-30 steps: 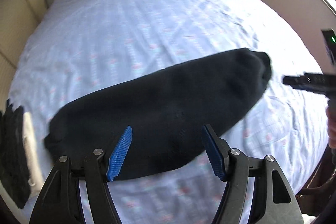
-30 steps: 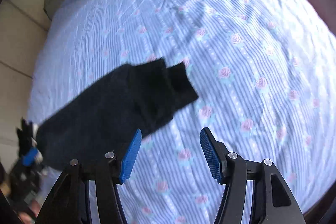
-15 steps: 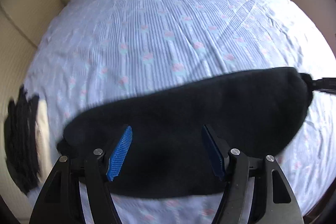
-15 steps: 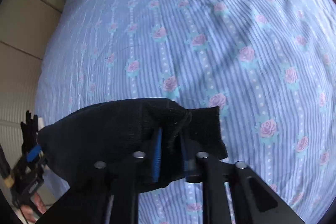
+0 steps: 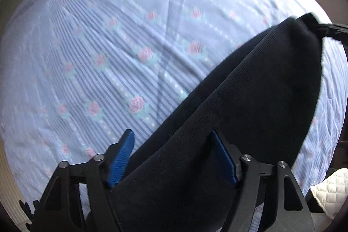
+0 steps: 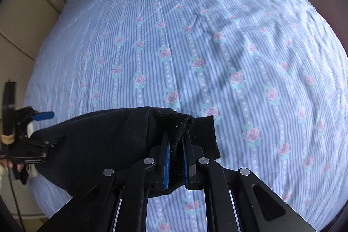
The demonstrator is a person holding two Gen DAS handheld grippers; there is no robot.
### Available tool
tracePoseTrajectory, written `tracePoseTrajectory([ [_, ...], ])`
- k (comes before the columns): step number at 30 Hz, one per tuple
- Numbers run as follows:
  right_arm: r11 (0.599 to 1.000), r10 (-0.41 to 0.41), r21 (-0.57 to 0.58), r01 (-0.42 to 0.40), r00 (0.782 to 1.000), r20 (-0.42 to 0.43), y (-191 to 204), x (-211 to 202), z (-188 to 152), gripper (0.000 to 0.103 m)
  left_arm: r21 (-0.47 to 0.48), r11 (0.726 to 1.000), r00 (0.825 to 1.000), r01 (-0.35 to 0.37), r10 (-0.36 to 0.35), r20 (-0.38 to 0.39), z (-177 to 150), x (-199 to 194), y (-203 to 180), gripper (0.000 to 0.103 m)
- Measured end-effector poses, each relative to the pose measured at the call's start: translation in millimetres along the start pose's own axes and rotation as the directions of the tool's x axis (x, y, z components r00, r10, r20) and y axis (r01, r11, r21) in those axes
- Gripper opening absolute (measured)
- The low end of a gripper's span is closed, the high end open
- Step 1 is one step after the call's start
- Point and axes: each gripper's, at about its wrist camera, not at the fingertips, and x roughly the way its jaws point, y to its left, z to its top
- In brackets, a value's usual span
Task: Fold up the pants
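Blue rose-striped bedsheet [image 6: 195, 36], beige wall [image 6: 26, 21]

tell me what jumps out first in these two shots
The black pants dominate, stretched low across the blue rose-print bedsheet. The right gripper is clamped on their ribbed cuff at bottom centre. In the left wrist view, the left gripper stands open with the dark fabric filling the gap.

Bedsheet [image 6: 217, 36] ahead lies bare and open for passage — only the black pants [image 6: 97, 140], stretched between both claws, block the near edge.
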Motion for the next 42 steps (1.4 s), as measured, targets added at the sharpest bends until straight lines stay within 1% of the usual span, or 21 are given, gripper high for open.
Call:
tracePoseTrajectory([
  [2, 1.0, 0.001, 0.009, -0.001, 1.0, 0.003, 0, -4, 0, 0.01, 0.007, 0.999, 0.999, 0.045, -0.045, -0.009, 0, 4, -2, 0.021],
  [5, 1.0, 0.003, 0.001, -0.003, 1.0, 0.011, 4, -12, 2, 0.01, 0.018, 1.0, 1.0, 0.01, -0.011, 0.029, -3, -9, -7, 0.014],
  [7, 1.0, 0.003, 0.0, -0.003, 1.0, 0.021, 5, -15, 4, 0.01, -0.013, 1.0, 0.998, 0.008, -0.007, 0.064, -2, -20, 1, 0.014],
  [9, 1.0, -0.01, 0.005, 0.01, 1.0, 0.014, 2, -15, 7, 0.01, -0.051, 0.998, 0.997, 0.029, -0.025, 0.07, 4, -24, 11, 0.014],
  [13, 0.999, -0.049, 0.011, 0.05, 0.997, -0.06, -2, 15, 9, 0.01, -0.037, 0.999, 1.0, -0.012, 0.012, 0.005, 21, 1, 10, 0.015],
  [15, 0.997, -0.075, 0.009, 0.076, 0.992, -0.097, -8, 34, 10, 0.01, -0.056, 0.998, 1.0, -0.022, 0.022, -0.009, 23, 9, 9, 0.016],
  [18, 0.996, -0.068, 0.042, 0.073, 0.991, -0.112, -17, 41, 10, 0.011, -0.059, 0.997, 0.999, -0.054, 0.054, 0.0, 23, 9, 6, 0.024],
  [20, 0.994, -0.107, 0.018, 0.109, 0.989, -0.106, -18, 40, 10, 0.017, -0.059, 0.994, 0.995, -0.094, 0.095, 0.017, 20, 2, 3, 0.035],
  [21, 0.99, -0.136, 0.009, 0.137, 0.985, -0.102, -19, 37, 10, 0.021, -0.066, 0.992, 0.993, -0.11, 0.112, 0.031, 18, -5, 2, 0.036],
  [22, 0.989, -0.143, 0.021, 0.145, 0.986, -0.087, -23, 29, 10, 0.032, -0.081, 0.987, 0.988, -0.136, 0.14, 0.059, 16, -16, 0, 0.04],
  [23, 0.99, -0.132, 0.039, 0.136, 0.988, -0.075, -27, 22, 10, 0.046, -0.101, 0.981, 0.98, -0.167, 0.177, 0.095, 14, -29, -4, 0.046],
  [25, 0.989, -0.103, 0.101, 0.103, 0.995, -0.013, -35, -2, 5, 0.063, -0.137, 0.972, 0.966, -0.19, 0.21, 0.15, 7, -49, -11, 0.05],
  [26, 0.989, -0.091, 0.119, 0.088, 0.996, 0.019, -37, -12, 1, 0.07, -0.164, 0.972, 0.96, -0.17, 0.2, 0.194, -1, -64, -19, 0.05],
  [27, 0.989, -0.082, 0.13, 0.076, 0.996, 0.04, -37, -19, -4, 0.073, -0.183, 0.973, 0.96, -0.138, 0.177, 0.217, -7, -72, -24, 0.05],
  [29, 0.99, -0.025, 0.14, 0.016, 0.998, 0.061, -36, -29, -16, 0.075, -0.205, 0.975, 0.96, -0.085, 0.135, 0.246, -21, -82, -48, 0.05],
  [31, 0.989, 0.017, 0.149, -0.024, 0.998, 0.053, -34, -29, -28, 0.076, -0.207, 0.977, 0.959, -0.052, 0.106, 0.261, -41, -83, -75, 0.05],
  [34, 0.979, 0.075, 0.187, -0.075, 0.997, 0.007, -34, -12, -44, 0.077, -0.209, 0.977, 0.969, -0.039, 0.089, 0.233, -60, -74, -101, 0.05],
  [35, 0.97, 0.104, 0.225, -0.097, 0.994, -0.021, -37, -2, -49, 0.077, -0.225, 0.974, 0.973, -0.029, 0.079, 0.215, -69, -69, -109, 0.05],
  [38, 0.941, 0.177, 0.299, -0.156, 0.983, -0.044, -41, 11, -62, 0.077, -0.278, 0.961, 0.984, 0.006, 0.045, 0.174, -98, -60, -121, 0.05],
  [40, 0.936, 0.164, 0.323, -0.142, 0.985, -0.045, -44, 12, -68, 0.077, -0.31, 0.951, 0.989, 0.018, 0.029, 0.147, -112, -53, -125, 0.05],
  [42, 0.936, 0.1, 0.342, -0.09, 0.995, -0.013, -51, -1, -85, 0.077, -0.328, 0.945, 0.991, 0.008, 0.035, 0.125, -128, -52, -135, 0.05],
])
